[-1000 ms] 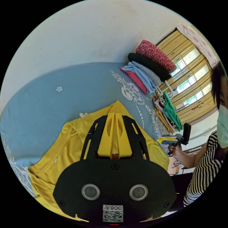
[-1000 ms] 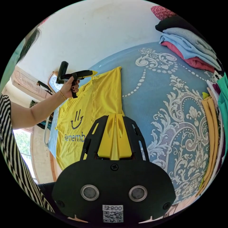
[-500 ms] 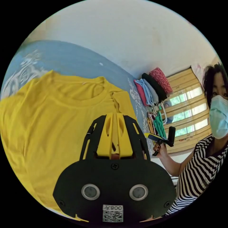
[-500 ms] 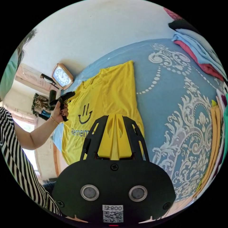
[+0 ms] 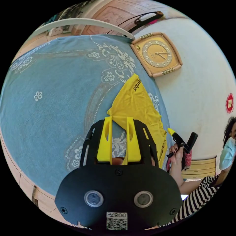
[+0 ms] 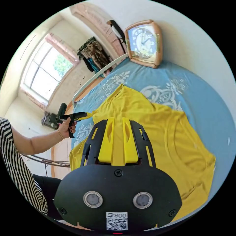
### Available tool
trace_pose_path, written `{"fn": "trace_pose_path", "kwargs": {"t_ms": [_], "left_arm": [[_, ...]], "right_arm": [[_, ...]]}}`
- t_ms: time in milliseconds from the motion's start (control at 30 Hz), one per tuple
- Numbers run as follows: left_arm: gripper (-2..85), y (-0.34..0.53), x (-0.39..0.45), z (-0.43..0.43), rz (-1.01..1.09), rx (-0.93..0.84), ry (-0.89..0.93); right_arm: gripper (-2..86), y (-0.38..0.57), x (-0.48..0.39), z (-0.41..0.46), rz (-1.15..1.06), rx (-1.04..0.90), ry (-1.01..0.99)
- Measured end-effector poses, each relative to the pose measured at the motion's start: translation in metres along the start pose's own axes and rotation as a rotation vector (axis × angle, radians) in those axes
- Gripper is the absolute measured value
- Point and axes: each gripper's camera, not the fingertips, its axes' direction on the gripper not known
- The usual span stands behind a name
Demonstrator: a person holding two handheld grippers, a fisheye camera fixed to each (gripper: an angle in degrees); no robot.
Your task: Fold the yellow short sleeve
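Left gripper [image 5: 119, 123]: jaws parted, nothing held, poised over the blue bedspread [image 5: 49, 110] just beside the hem of the yellow short sleeve [image 6: 157, 127]. Right gripper [image 6: 118, 125]: jaws slightly parted, nothing seen gripped, poised above the shirt, which is spread across the bedspread near a clock [image 6: 143, 43]. Folding is judged barely begun; no finished fold is seen.

Bare blue bedspread [image 5: 49, 103] beside shirt; clock [image 5: 157, 54] against wall.

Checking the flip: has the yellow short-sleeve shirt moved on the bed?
Yes. The yellow short-sleeve shirt now lies print-down, hem corner toward the square orange clock, formerly its collar end.
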Motion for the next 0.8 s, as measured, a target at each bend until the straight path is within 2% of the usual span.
{"fn": "trace_pose_path", "kwargs": {"t_ms": [133,333,500,667,800], "left_arm": [[8.2,-0.001,-0.009,-0.04,-0.036,0.054,0.06],[7.8,-0.003,-0.016,-0.099,-0.045,0.078,0.125],[7.9,0.001,-0.019,-0.141,-0.072,0.102,0.216],[6.3,-0.001,-0.021,-0.176,-0.083,0.107,0.233],[1.7,-0.005,-0.02,-0.205,-0.103,0.097,0.192]], "right_arm": [[7.1,-0.106,-0.005,0.061,-0.114,-0.092,0.032],[8.0,-0.223,-0.007,0.145,-0.164,-0.253,0.034],[8.1,-0.28,-0.022,0.195,-0.21,-0.324,0.104],[5.8,-0.32,-0.03,0.241,-0.23,-0.431,0.165],[1.6,-0.349,-0.038,0.261,-0.264,-0.44,0.242]]}}
